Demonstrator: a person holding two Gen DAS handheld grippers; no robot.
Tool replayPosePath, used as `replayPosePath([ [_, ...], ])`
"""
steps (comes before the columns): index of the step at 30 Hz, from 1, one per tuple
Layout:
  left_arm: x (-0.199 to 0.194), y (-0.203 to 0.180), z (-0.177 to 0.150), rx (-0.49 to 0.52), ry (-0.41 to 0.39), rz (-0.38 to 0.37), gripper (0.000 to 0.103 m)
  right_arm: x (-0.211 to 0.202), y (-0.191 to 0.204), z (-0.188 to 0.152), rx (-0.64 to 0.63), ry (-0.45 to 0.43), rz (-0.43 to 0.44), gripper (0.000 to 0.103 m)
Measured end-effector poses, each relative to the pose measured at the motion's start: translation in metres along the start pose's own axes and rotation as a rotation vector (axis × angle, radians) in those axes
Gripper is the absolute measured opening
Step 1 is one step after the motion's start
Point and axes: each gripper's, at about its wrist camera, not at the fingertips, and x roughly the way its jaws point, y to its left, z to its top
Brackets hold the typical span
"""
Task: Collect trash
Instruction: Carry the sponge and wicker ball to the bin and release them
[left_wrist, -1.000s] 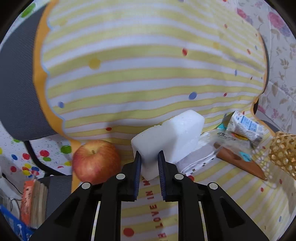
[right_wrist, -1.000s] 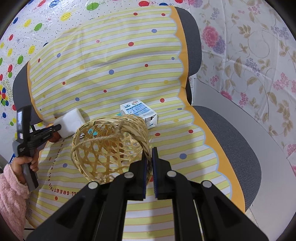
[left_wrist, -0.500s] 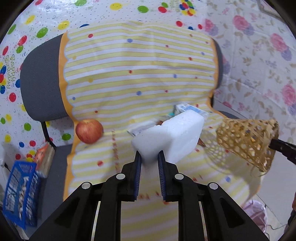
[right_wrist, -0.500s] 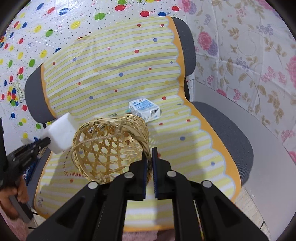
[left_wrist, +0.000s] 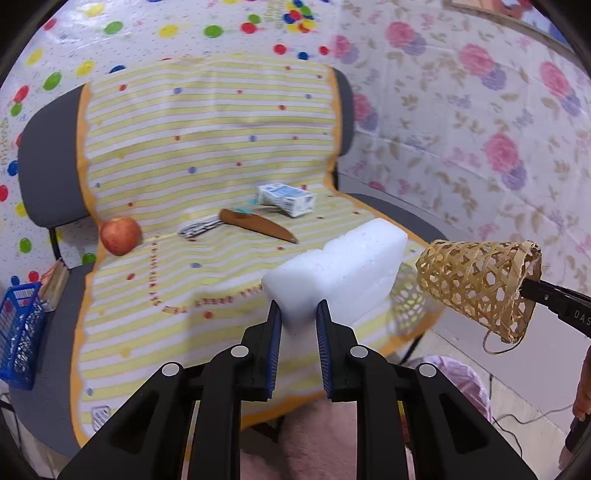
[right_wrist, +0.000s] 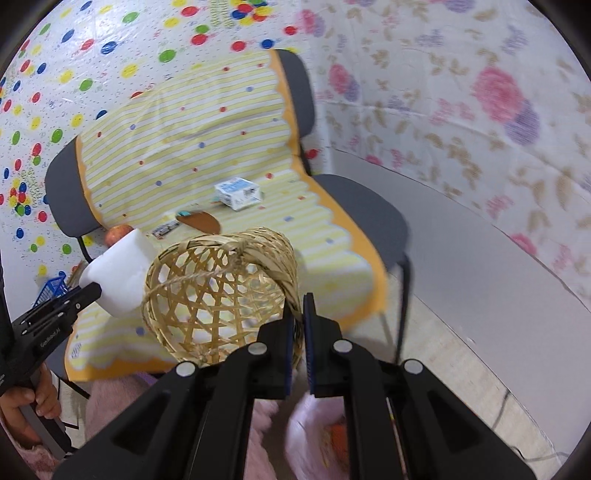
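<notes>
— Right then: grey chair draped in a yellow-and-white striped cloth (left_wrist: 207, 155), wide and mostly bare. Worth noting first?

— Yes, as the source of the trash. On its seat: white-and-blue milk carton (left_wrist: 286, 198) toward the back, brown pointed wrapper (left_wrist: 258, 224) just in front of it, crumpled black-and-white wrapper (left_wrist: 199, 227) touching the brown one's blunt end, red apple (left_wrist: 121, 235) at the seat's left edge, well apart from the rest.

— And the collecting vessel?

— Woven bamboo basket (right_wrist: 221, 291), conical, held off the chair's front edge and tipped on its side, mouth toward the right wrist camera. Right gripper (right_wrist: 297, 314) with jaws closed tight on the rim.

— Left side?

— Left gripper (left_wrist: 298, 317) with jaws clamped on one end of a white foam block (left_wrist: 343, 273), the rest sticking out forward. Carried in the air just beside the basket, not yet inside.

— Best way to finish the drop?

— Probably: tilt the basket's mouth upward first, so nothing slides back out. Bring the block's free end over the opening rather than against the outer weave. Lower it past the rim, then release. Big block, narrow cone, so likely a snug fit; enter lengthwise. Keep the rim grip firm throughout, since a nudge from the foam could twist the light basket.

— Risk?

— Foam bouncing off the rim and onto the floor.
</notes>
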Motion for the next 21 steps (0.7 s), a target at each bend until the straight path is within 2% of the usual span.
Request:
replayPosePath([
  [8,0.011,-0.066,-0.027,0.088,0.064,-0.153,0.021,-0.037,-0.043,-0.053,0.072,0.053,-0.141,0.006],
  [14,0.02,-0.105,-0.038,0.136,0.106,-0.239,0.021,-0.045,-0.075,-0.085,0.147,0.099,-0.202,0.006],
  [21,0.031,-0.132,-0.038,0.162,0.132,-0.305,0.023,-0.04,-0.095,-0.094,0.191,0.113,-0.195,0.008],
])
